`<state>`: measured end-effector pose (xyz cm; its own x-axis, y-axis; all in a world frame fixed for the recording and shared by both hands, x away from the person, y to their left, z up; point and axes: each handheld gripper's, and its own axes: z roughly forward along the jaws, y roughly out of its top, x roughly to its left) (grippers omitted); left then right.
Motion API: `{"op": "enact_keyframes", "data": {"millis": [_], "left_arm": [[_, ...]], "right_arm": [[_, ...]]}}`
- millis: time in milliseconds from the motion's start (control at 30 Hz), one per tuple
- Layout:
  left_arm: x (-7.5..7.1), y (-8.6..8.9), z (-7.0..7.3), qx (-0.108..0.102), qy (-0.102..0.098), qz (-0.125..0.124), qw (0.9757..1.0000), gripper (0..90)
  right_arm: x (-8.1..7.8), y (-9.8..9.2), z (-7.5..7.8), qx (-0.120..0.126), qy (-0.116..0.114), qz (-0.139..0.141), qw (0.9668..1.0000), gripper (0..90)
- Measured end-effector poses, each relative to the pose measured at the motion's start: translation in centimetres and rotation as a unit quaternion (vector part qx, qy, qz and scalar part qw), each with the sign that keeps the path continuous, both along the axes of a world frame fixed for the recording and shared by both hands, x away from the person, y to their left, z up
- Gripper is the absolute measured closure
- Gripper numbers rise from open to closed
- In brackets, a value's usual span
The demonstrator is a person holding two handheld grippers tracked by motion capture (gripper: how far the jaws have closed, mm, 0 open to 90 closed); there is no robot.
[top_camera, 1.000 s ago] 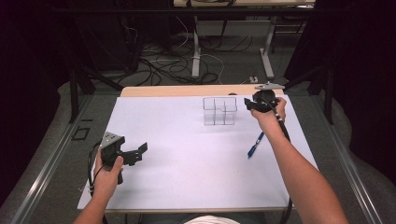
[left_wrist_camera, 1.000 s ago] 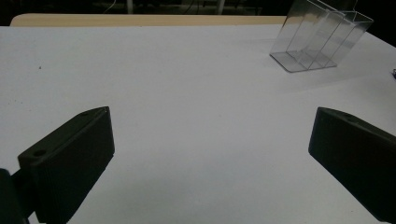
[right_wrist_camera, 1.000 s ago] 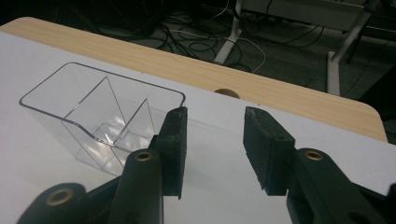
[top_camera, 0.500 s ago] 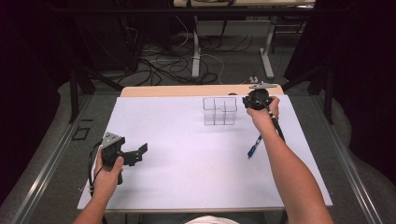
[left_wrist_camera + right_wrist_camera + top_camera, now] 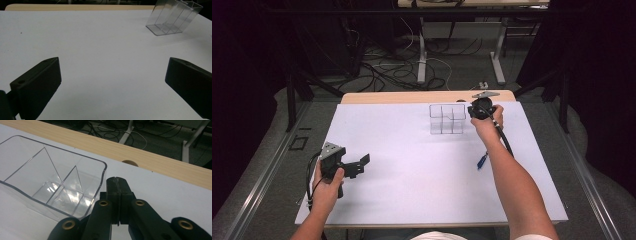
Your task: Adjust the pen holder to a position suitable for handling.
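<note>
The high view looks forward and down over the whole white bench [image 5: 422, 165] from its near side. The left gripper view sits low, facing far-right across the bench. The right gripper view is close above the clear organizer [image 5: 50, 187], which all three views share.

The desk [image 5: 412, 96] is a light wooden top, almost wholly covered by a white sheet [image 5: 412, 165] that leaves a bare wooden strip along the far edge. On the sheet, near the far edge and right of the middle, stands a clear plastic organizer [image 5: 447, 119] with several compartments. A blue pen [image 5: 482, 161] lies toward the right edge, about midway between the far and near edges.
</note>
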<state>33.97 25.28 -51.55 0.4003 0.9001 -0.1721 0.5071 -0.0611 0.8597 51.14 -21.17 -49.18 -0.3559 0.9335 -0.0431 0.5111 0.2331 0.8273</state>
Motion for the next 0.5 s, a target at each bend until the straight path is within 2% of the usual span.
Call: {"op": "enact_keyframes", "data": {"millis": [433, 500], "left_arm": [[-0.03, 0.05, -0.01, -0.002, -0.001, 0.002, 1.0000, 0.4], [-0.04, 0.05, -0.01, -0.003, -0.001, 0.002, 1.0000, 0.4]], "right_arm": [[0.57, 0.47, -0.81, 0.004, 0.005, 0.006, 1.0000, 90.0], [0.62, 0.50, -0.93, -0.002, 0.005, 0.007, 1.0000, 90.0]]}}
